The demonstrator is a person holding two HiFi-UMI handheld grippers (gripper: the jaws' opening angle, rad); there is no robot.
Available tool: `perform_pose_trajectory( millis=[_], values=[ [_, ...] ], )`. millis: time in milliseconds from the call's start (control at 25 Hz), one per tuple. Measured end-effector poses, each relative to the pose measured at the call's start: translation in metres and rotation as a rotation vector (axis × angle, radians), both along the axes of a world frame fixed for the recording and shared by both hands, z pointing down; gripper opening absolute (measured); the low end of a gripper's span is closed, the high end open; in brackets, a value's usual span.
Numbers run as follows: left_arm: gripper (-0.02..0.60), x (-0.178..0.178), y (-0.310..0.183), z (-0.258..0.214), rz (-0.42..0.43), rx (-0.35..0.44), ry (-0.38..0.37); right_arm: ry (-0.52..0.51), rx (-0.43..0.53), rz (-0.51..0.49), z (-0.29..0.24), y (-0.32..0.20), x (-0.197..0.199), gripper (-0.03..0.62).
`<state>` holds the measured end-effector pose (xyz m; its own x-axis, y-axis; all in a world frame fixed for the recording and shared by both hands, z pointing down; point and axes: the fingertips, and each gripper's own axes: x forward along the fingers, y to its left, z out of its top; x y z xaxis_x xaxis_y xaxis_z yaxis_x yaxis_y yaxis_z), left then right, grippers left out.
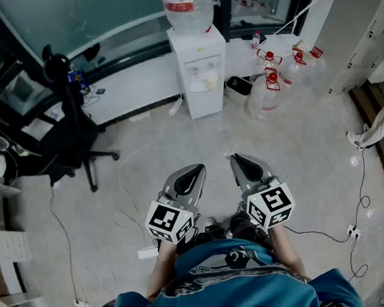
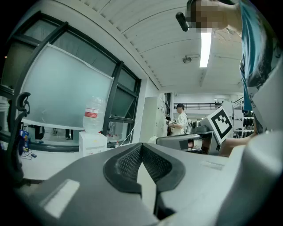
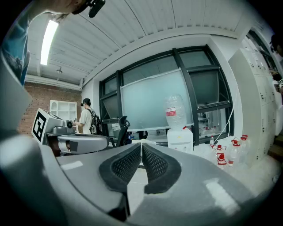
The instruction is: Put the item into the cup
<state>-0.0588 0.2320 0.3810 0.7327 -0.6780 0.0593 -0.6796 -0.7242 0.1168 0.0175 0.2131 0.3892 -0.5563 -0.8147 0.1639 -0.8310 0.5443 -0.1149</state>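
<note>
No cup and no item to put in it show in any view. In the head view both grippers are held side by side close to the person's body, above the floor. My left gripper (image 1: pixel 196 172) has its jaws closed tip to tip with nothing between them, as its own view shows (image 2: pixel 141 146). My right gripper (image 1: pixel 236 158) is likewise shut and empty (image 3: pixel 141 144). Each gripper appears in the other's view: the right gripper's marker cube (image 2: pixel 220 122) and the left gripper's body (image 3: pixel 84 143).
A white water dispenser (image 1: pixel 198 67) with a bottle on top stands ahead. Several water jugs (image 1: pixel 273 83) sit on the floor to its right. A black office chair (image 1: pixel 74 131) is at the left. Cables (image 1: pixel 361 206) trail over the floor. A person (image 2: pixel 180 119) stands far off.
</note>
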Motion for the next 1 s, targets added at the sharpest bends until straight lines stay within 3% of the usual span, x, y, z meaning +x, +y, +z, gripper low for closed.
perform_pose_trajectory(
  millis=[680,1000],
  values=[
    [-0.002,-0.041,0.004,0.004,0.002,-0.011,0.033,-0.06,-0.028,-0.01,0.003,0.008,-0.044,0.011],
    [-0.002,-0.052,-0.008,0.011,-0.021,-0.032,0.053,-0.054,-0.054,-0.035,0.008,-0.011,-0.053,0.011]
  ],
)
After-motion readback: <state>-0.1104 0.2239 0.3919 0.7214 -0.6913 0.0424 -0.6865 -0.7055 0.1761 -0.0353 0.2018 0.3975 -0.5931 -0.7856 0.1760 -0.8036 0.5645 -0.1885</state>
